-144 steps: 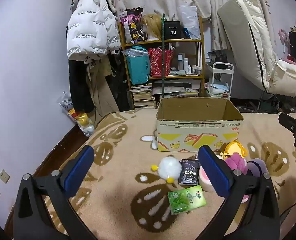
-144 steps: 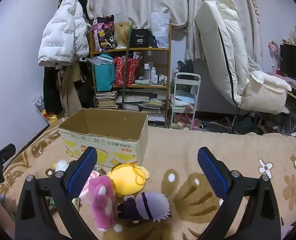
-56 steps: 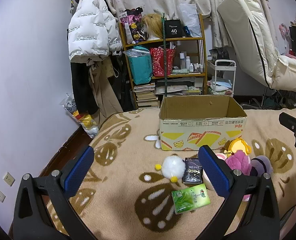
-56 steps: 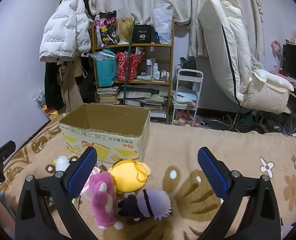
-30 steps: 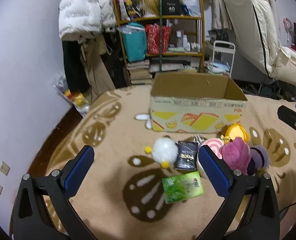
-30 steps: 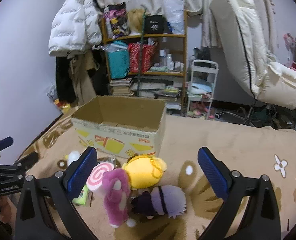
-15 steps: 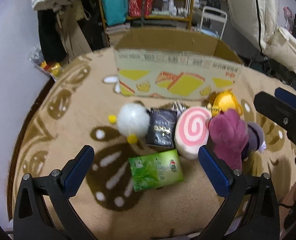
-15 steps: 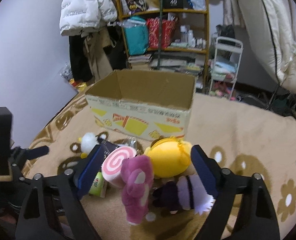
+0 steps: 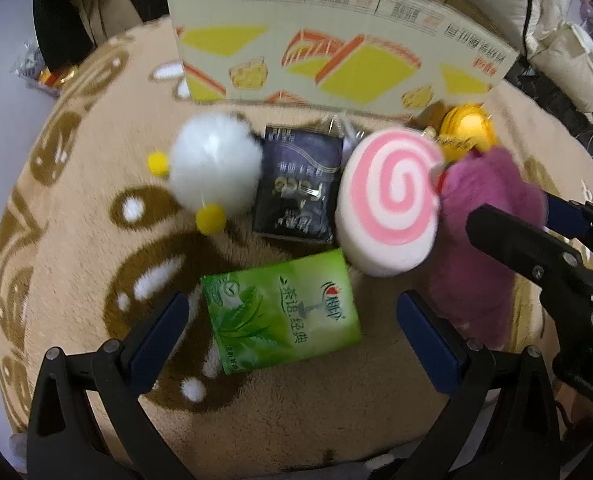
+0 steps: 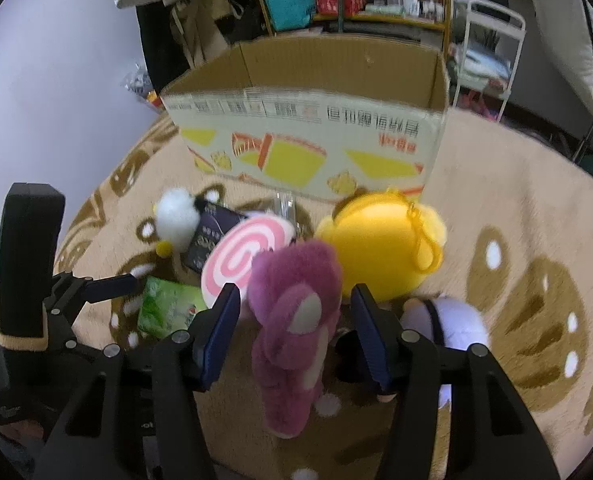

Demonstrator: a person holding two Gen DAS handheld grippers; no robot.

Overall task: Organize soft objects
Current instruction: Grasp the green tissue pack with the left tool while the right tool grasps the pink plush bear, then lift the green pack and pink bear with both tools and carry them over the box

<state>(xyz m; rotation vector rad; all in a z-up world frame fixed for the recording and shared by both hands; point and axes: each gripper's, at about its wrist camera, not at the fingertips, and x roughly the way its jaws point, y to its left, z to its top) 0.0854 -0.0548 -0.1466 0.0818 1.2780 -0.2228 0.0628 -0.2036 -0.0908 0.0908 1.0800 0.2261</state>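
**Soft toys on the patterned blanket, both grippers low over the pile**

We see a beige blanket (image 9: 76, 184) with brown patterns, and on it a cardboard box (image 10: 308, 136) standing open-topped behind a cluster of soft things. The purple plush bear (image 10: 296, 320) lies between the jaws of the right gripper (image 10: 294, 328), which stand narrowed on either side of it; we cannot tell whether they touch it. Just left of the bear leans the pink swirl cushion (image 9: 390, 208), and behind it sits the yellow plush (image 10: 380, 248). A lilac plush (image 10: 452, 320) lies to the bear's right. The left gripper (image 9: 292, 328) hovers with jaws wide around the green tissue pack (image 9: 280, 312). Beyond lie a dark packet (image 9: 296, 192) and a white pompom toy (image 9: 212, 176).
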